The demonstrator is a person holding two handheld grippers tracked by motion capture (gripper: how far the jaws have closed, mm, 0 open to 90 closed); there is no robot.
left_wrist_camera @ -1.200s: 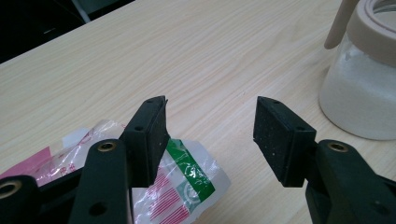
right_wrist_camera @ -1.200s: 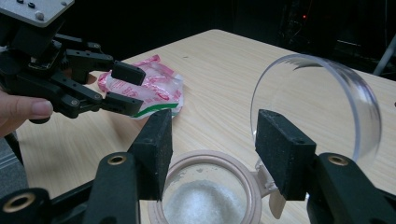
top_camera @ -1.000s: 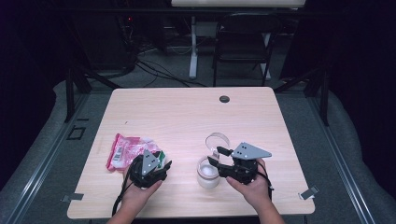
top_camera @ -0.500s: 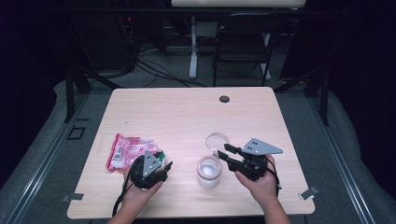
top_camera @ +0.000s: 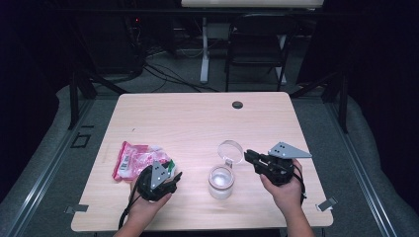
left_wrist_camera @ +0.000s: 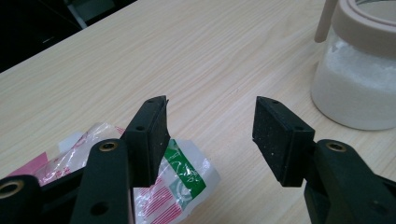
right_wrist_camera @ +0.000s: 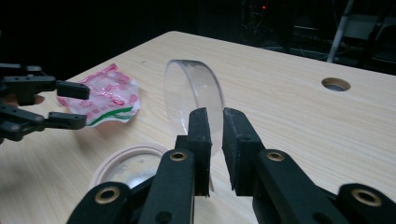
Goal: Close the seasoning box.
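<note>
A glass jar (top_camera: 221, 181) of white powder stands near the table's front edge, its clear round lid (top_camera: 230, 149) swung up and back. My right gripper (top_camera: 248, 156) sits just right of the lid. Its jaws have just been closing to a narrow gap, and I see nothing gripped in it. In the right gripper view the lid (right_wrist_camera: 194, 93) stands upright behind my right gripper (right_wrist_camera: 215, 121), above the jar's rim (right_wrist_camera: 126, 161). My left gripper (top_camera: 172, 176) is open and empty, low over the corner of a pink packet (top_camera: 136, 159), left of the jar (left_wrist_camera: 359, 79).
The wooden table (top_camera: 197, 123) has a cable hole (top_camera: 237, 104) near its far edge. A dark chair (top_camera: 257, 44) and cables lie beyond it. The packet (left_wrist_camera: 182, 172) lies under my left gripper (left_wrist_camera: 210, 126).
My right gripper has drawn back to the right, away from the jar and lid, and its jaws have narrowed. The left gripper has stayed where it was.
</note>
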